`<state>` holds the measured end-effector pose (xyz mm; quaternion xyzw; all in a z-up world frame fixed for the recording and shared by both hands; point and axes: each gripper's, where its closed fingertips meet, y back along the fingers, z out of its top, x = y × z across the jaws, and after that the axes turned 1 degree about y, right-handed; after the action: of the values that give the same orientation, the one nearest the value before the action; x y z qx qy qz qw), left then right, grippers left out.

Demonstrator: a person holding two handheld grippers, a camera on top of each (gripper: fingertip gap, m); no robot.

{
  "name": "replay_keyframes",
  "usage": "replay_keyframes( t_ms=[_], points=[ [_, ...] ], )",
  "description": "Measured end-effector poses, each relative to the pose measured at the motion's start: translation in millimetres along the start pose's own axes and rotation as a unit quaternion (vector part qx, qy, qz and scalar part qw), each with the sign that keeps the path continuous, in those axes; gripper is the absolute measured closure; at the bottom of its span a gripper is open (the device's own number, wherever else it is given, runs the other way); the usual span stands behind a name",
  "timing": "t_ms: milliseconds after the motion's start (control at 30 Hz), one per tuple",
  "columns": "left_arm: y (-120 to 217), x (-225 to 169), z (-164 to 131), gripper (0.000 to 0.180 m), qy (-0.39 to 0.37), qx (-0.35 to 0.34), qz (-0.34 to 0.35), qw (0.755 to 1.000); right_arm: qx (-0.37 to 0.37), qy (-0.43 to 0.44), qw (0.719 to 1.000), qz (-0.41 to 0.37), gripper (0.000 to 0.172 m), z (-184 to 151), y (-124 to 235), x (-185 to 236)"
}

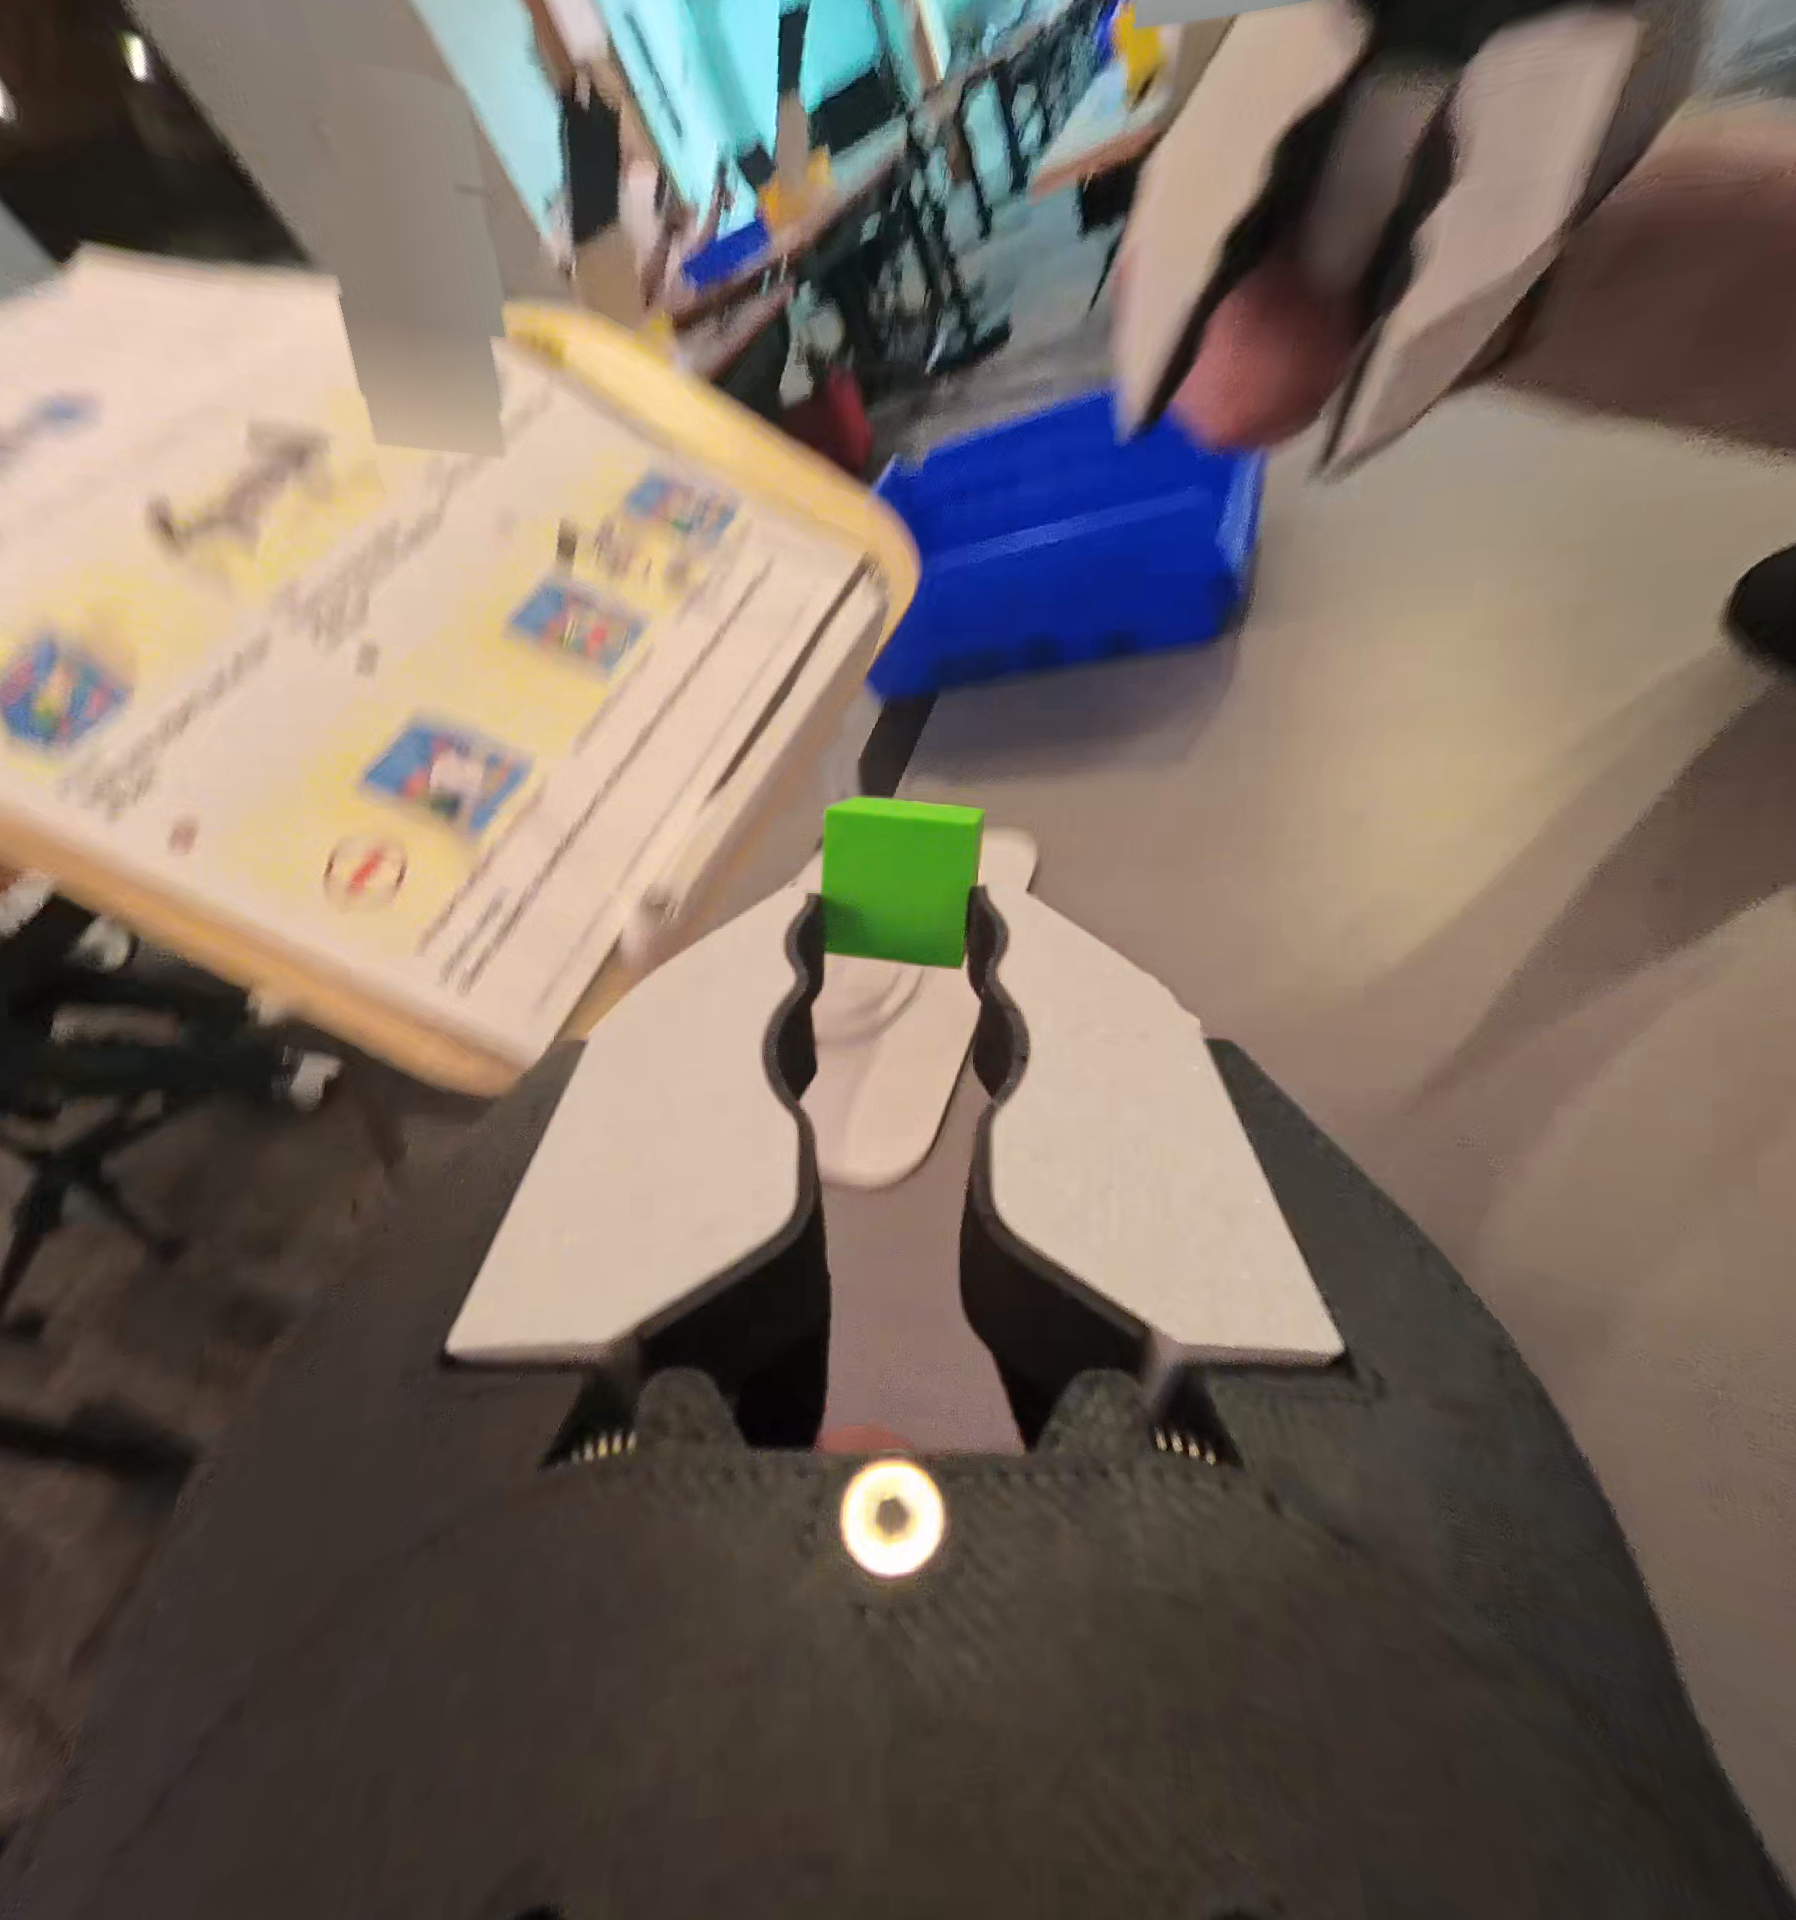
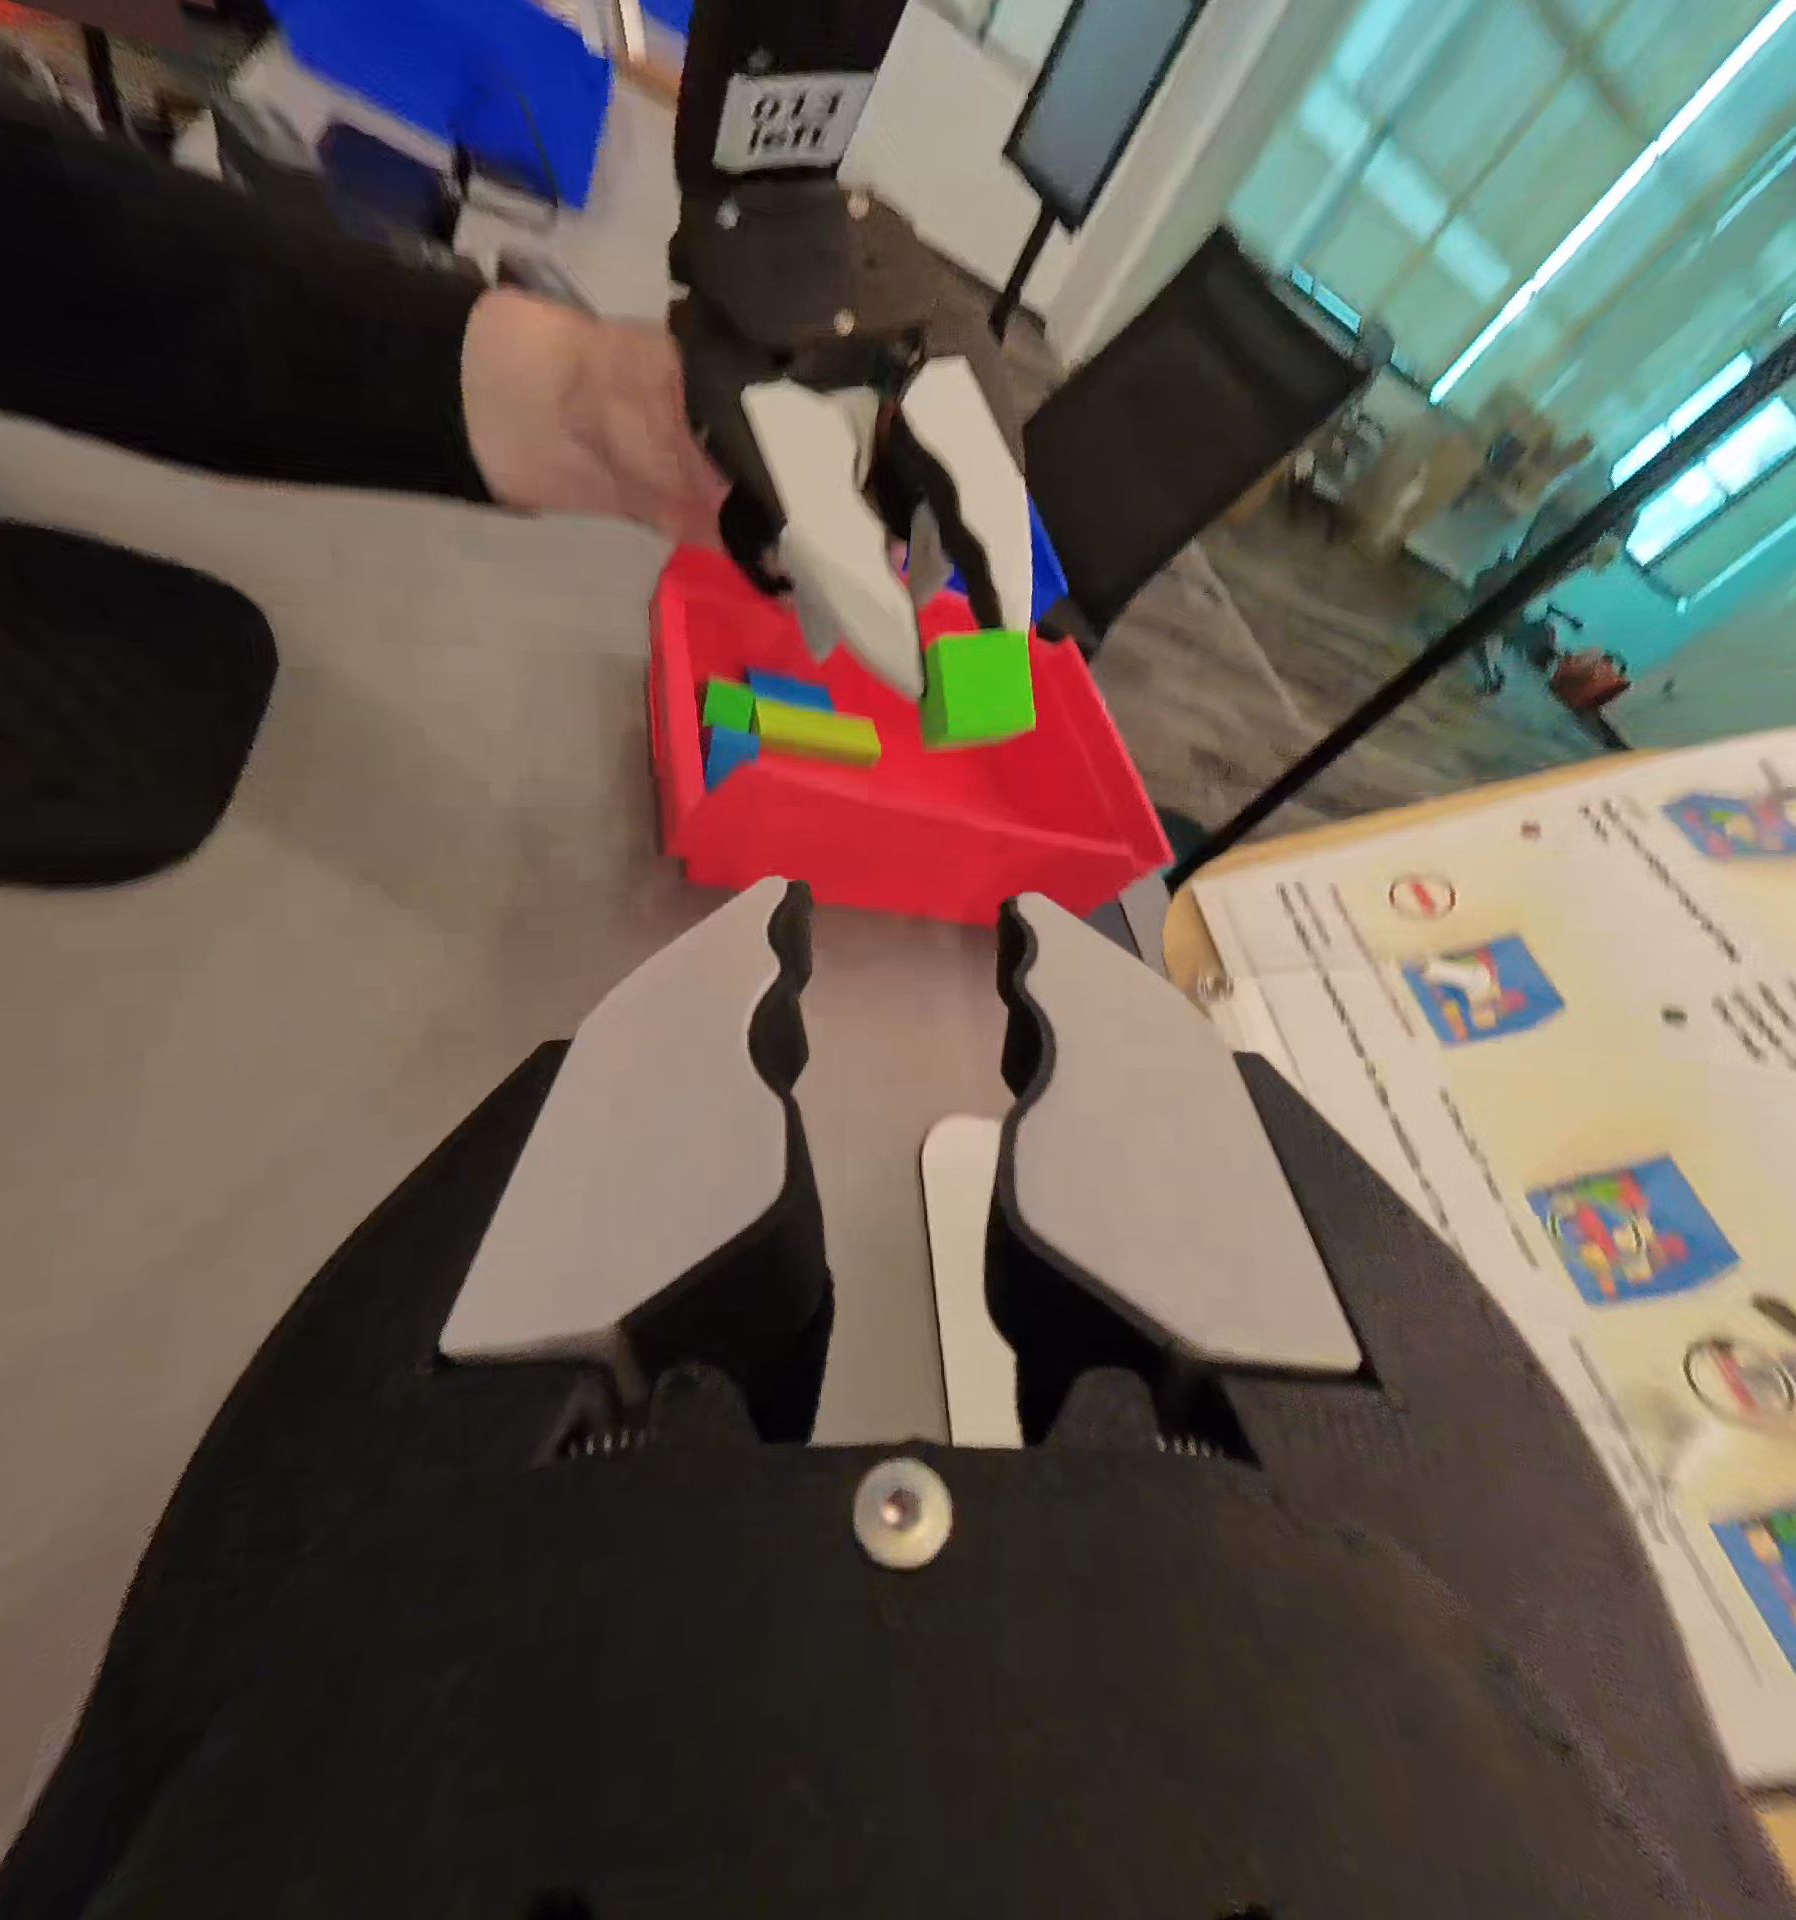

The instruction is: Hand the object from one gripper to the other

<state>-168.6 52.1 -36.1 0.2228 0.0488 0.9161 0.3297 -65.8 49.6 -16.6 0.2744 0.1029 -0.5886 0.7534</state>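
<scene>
The left gripper [image 1: 899,914] has its two fingertips pressed against opposite sides of a green cube [image 1: 902,883], carried aloft at the very tips. The right gripper [image 2: 902,925] stands apart from it with jaws parted and bare. A hand [image 2: 582,405] in a dark sleeve grips the left gripper's body.

The printed white paper sheet [image 1: 354,644] is blurred, its left part cut by the edge. The black round pad [image 2: 73,707] is cut off too.
</scene>
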Motion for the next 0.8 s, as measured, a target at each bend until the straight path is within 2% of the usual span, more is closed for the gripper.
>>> replay_keyframes(
  t_ms=[100,233,367,533,600,667,733,800],
  points=[
    [-16.6,-27.8,43.0,0.154,-0.017,-0.059,-0.02,0.998,-0.046,-0.001,0.999,-0.003,0.138,16.6,-6.1,-4.4],
    [-33.1,-52.0,75.1,0.154,-0.036,-0.105,-0.043,0.993,-0.08,0.003,0.997,0.001,0.136,24.6,-0.5,-4.0],
    [-42.6,-67.3,89.7,0.154,-0.034,-0.126,-0.072,0.989,-0.102,0.003,0.995,0.013,0.146,26.4,10.3,1.8],
    [-50.0,-76.4,99.6,0.154,-0.023,-0.142,-0.094,0.985,-0.115,-0.012,0.993,0.019,0.147,25.7,26.4,3.7],
    [-53.9,-74.2,99.1,0.152,-0.021,-0.135,-0.085,0.987,-0.085,-0.004,0.996,0.005,0.147,18.3,43.3,-4.2],
    [-53.6,-68.8,94.7,0.153,-0.026,-0.125,-0.072,0.989,-0.015,0.004,1.0,-0.006,0.147,-4.3,71.1,-18.0],
    [-53.0,-64.0,87.6,0.161,-0.015,-0.116,-0.066,0.991,0.094,0.013,0.994,-0.045,0.147,-44.3,109.6,-41.9],
    [-54.7,-61.8,78.3,0.168,-0.003,-0.101,-0.063,0.993,0.232,-0.003,0.971,-0.05,0.146,-99.0,152.3,-56.3]
  ],
)
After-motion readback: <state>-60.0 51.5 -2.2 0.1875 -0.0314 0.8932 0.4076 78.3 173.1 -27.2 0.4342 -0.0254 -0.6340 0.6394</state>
